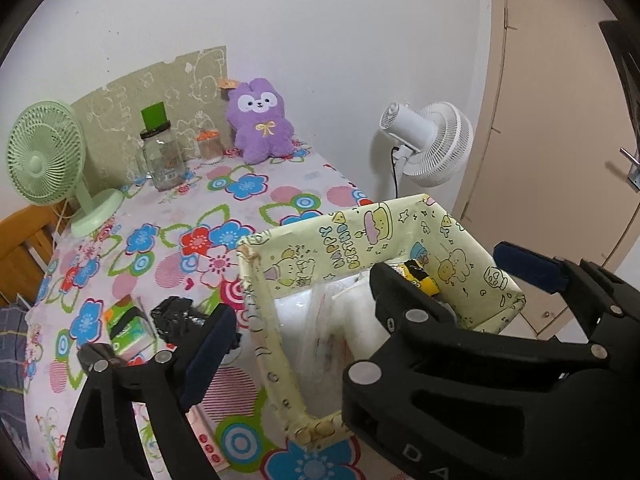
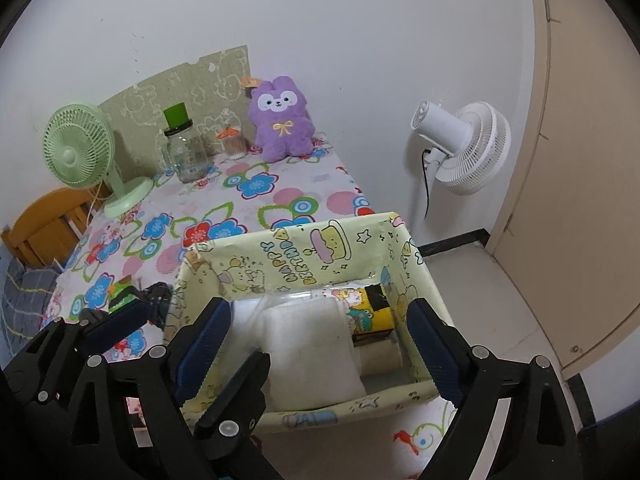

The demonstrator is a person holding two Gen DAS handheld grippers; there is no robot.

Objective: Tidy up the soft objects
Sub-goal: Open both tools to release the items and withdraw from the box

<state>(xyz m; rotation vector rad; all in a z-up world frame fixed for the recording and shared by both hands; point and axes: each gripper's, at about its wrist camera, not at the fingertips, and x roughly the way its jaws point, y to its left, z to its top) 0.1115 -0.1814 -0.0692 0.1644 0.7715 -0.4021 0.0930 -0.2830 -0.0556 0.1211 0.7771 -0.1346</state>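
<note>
A yellow "Happy Birthday" paper-covered box (image 1: pixel 256 276) (image 2: pixel 248 256) stands at the table's near right corner. Inside it lie a white soft roll in clear plastic (image 2: pixel 312 356) (image 1: pixel 360 320), a yellow cartoon packet (image 2: pixel 370 312) (image 1: pixel 416 276) and a beige roll (image 2: pixel 380 356). My right gripper (image 2: pixel 320 336) is open and empty, its fingers straddling the box over the white roll. My left gripper (image 1: pixel 360 312) is open; it also shows at the left of the right wrist view (image 2: pixel 160 332). A black crumpled object (image 1: pixel 176 316) lies by its left finger. A purple plush bunny (image 1: pixel 260 120) (image 2: pixel 282 118) sits against the far wall.
On the flowered tablecloth (image 1: pixel 248 196) stand a green desk fan (image 1: pixel 44 156) (image 2: pixel 80 148), a glass jar with a green lid (image 1: pixel 160 152) (image 2: pixel 182 148), a small cotton-swab jar (image 1: pixel 210 146) and a green tissue pack (image 1: pixel 128 324). A white standing fan (image 1: pixel 436 140) (image 2: pixel 468 148) and a beige door (image 2: pixel 580 160) are to the right.
</note>
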